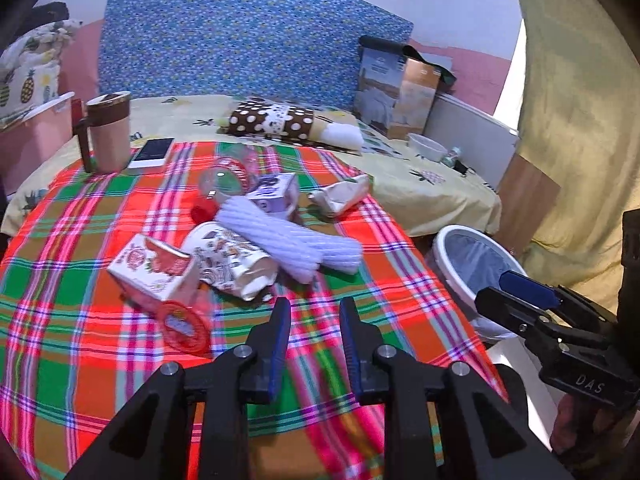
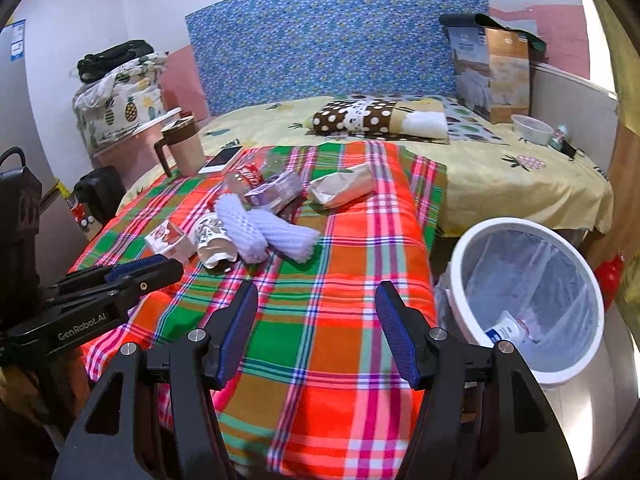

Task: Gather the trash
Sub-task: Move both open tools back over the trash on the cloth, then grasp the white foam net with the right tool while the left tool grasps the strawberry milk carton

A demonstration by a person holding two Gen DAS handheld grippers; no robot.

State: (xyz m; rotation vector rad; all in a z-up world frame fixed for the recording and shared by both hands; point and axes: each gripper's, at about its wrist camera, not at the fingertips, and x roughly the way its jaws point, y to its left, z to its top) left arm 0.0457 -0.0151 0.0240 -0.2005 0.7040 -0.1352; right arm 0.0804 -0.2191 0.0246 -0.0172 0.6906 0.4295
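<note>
Trash collection at an early stage. The bin (image 2: 524,304), white-rimmed and lined with a clear bag, stands on the floor just beside the right edge of the plaid cloth (image 2: 344,312); it holds one small white-and-blue packet (image 2: 506,330), possibly a squeezed tube, though the liner blurs it. Most of the litter remains in a loose heap on the cloth, which appears to cover a counter at the foot of the bed: two white foam fruit sleeves (image 1: 292,240) crossed over each other, a crushed printed paper cup (image 1: 230,264) on its side, a red-and-white carton (image 1: 154,268) touching a round red lid (image 1: 184,326), a purple-and-white carton (image 1: 276,196), a clear bottle with a red label (image 1: 226,178), and a crumpled beige wrapper (image 1: 340,196) set slightly apart to the right. The left gripper (image 1: 315,308) hovers near the heap, fingers narrowly parted and holding nothing. The right gripper (image 2: 316,292) hangs over bare cloth beside the bin, fingers spread wide, also empty.
</note>
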